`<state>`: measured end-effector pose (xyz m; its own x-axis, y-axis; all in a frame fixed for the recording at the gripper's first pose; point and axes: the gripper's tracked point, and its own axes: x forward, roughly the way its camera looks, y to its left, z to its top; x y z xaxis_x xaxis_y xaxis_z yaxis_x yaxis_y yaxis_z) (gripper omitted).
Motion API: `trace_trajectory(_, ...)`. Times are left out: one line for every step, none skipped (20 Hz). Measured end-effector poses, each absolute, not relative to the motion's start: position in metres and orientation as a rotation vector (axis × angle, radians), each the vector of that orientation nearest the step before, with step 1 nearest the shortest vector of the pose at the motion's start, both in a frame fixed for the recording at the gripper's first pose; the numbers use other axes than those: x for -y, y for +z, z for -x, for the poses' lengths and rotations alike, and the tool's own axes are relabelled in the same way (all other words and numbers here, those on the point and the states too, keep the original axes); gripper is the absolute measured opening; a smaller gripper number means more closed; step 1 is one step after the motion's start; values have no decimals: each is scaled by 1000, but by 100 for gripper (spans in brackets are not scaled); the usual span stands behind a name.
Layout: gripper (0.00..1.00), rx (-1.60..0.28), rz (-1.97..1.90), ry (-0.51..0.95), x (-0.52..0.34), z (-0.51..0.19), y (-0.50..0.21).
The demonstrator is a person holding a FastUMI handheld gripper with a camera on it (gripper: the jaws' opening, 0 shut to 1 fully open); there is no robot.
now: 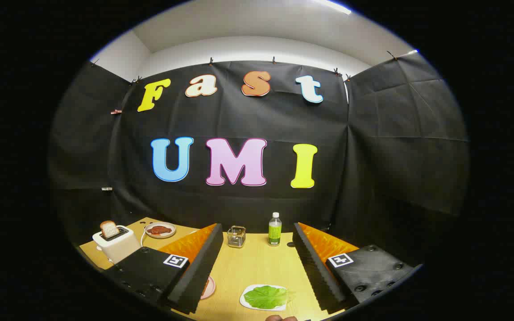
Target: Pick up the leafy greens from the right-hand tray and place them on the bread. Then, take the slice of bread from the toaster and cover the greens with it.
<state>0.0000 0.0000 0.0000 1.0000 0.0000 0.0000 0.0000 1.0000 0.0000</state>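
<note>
My gripper (pixel 257 263) is open, its two fingers spread wide above the wooden table (pixel 257 267) with nothing between them. A green leaf (pixel 267 297) lies on a white tray (pixel 244 299) near the table's front, between the fingers and closer to the right one. A white toaster (pixel 116 243) stands beyond the left finger with a slice of bread (pixel 109 228) sticking up from its slot. The edge of a pink plate (pixel 209 287) peeks out beside the left finger; what lies on it is hidden.
Behind the toaster sits a plate holding a reddish piece of food (pixel 160 229). A small glass holder (pixel 236 236) and a green bottle (pixel 275 229) stand at the table's far edge, ahead of the fingers.
</note>
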Motion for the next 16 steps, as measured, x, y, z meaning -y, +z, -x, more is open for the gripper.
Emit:
trace_trajectory(97, 0, 6, 3, -3, 2, -1)
trace_trajectory(97, -8, 13, 10, -6, 3, -5)
trace_trajectory(97, -23, 17, 22, -11, 4, -10)
trace_trajectory(97, -38, 19, 33, -15, 5, -14)
trace_trajectory(97, -46, 21, 40, -18, 5, -16)
trace_trajectory(98, -47, 21, 43, -19, 6, -16)
trace_trajectory(97, -49, 21, 46, -20, 5, -17)
trace_trajectory(97, -54, 22, 47, -21, 4, -18)
trace_trajectory(97, -58, 23, 46, -21, 2, -19)
trace_trajectory(97, -59, 25, 43, -21, 1, -20)
trace_trajectory(97, -60, 25, 37, -19, 0, -20)
trace_trajectory(98, -62, 25, 33, -17, -1, -20)
trace_trajectory(98, -63, 25, 27, -16, -2, -22)
trace_trajectory(98, -65, 25, 20, -14, -2, -23)
trace_trajectory(98, -69, 24, 16, -13, -3, -25)
trace_trajectory(97, -75, 25, 12, -13, -3, -28)
